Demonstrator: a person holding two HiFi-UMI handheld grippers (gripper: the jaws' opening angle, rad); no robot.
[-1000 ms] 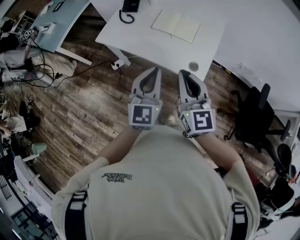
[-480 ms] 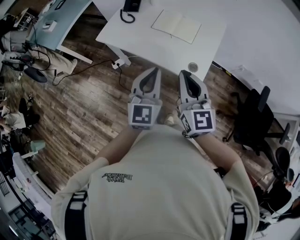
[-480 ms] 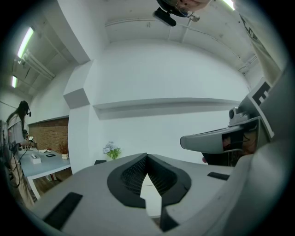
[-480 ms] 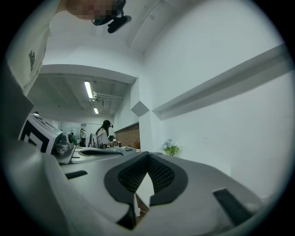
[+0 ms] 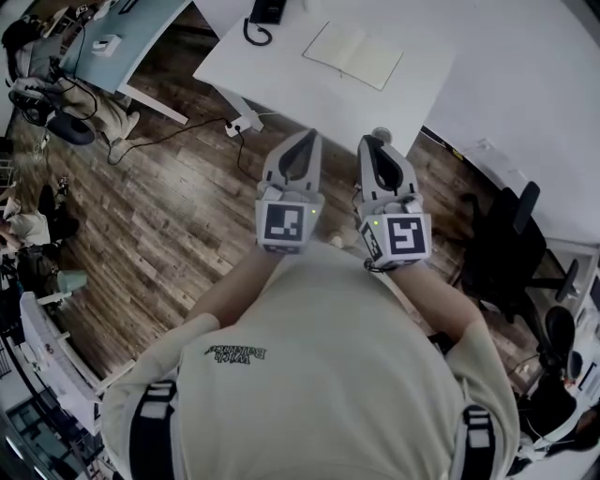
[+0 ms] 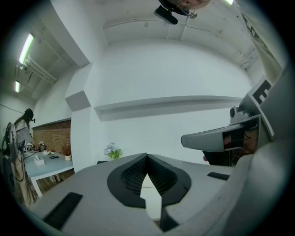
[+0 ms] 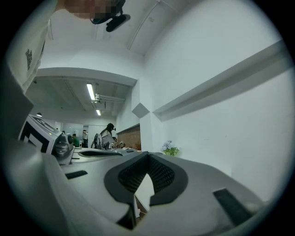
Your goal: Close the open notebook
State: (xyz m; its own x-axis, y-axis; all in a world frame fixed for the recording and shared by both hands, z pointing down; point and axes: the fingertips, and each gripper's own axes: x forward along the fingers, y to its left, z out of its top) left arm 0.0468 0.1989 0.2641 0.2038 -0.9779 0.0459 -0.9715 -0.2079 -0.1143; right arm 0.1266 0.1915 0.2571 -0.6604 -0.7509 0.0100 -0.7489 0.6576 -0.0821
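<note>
An open notebook point(image 5: 354, 54) with pale blank pages lies flat on the white desk point(image 5: 281, 80) at the top of the head view. My left gripper point(image 5: 307, 139) and right gripper point(image 5: 368, 143) are held side by side in front of my chest, short of the desk's near edge, over the wood floor. Both point level toward the desk. Each has its jaws shut, tips touching, with nothing between them. In the left gripper view my left gripper point(image 6: 147, 157) faces a white wall, and the right gripper view shows my right gripper point(image 7: 148, 156) the same way; the notebook is not in either.
A black desk phone point(image 5: 261, 11) sits at the desk's far left corner and a small round disc point(image 5: 381, 134) near its front edge by the right gripper's tip. A black office chair point(image 5: 506, 248) stands at right. Cables point(image 5: 187, 131) run over the floor at left, beside another table point(image 5: 131, 28).
Both grippers have stayed put, shut. People and a chair at the far left of the room have shifted.
</note>
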